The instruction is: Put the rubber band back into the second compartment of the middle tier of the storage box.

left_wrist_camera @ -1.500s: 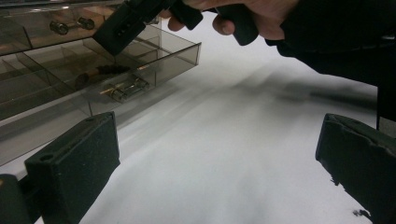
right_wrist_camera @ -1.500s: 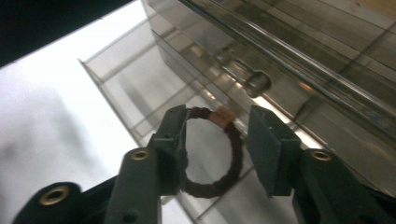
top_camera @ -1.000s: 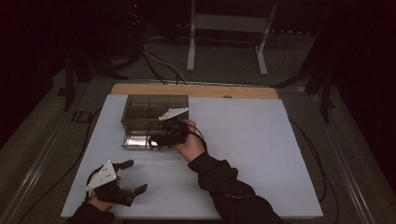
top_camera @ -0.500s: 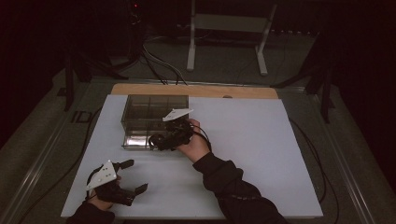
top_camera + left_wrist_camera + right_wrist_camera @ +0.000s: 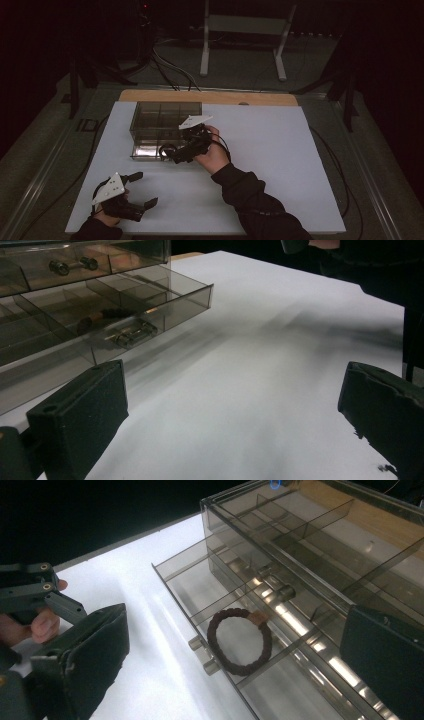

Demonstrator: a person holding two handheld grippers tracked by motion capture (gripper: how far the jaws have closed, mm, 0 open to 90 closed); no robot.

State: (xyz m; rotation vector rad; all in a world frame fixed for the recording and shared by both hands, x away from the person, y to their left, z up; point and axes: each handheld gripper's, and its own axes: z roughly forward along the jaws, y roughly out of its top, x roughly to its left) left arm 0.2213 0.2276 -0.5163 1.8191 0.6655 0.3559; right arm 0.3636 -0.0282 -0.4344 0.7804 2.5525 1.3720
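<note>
The right gripper (image 5: 172, 152), jaws just opened wide, hovers over the drawer (image 5: 210, 600); the hair tie (image 5: 240, 641) lies inside. At seven o'clock, the left gripper (image 5: 142, 190) gapes empty.

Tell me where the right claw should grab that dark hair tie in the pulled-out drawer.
Come from above. The hair tie lies flat in the open drawer, against a divider, so one pad should probably go inside the loop and one outside, pinching the band on its freer side, toward the drawer front.
</note>
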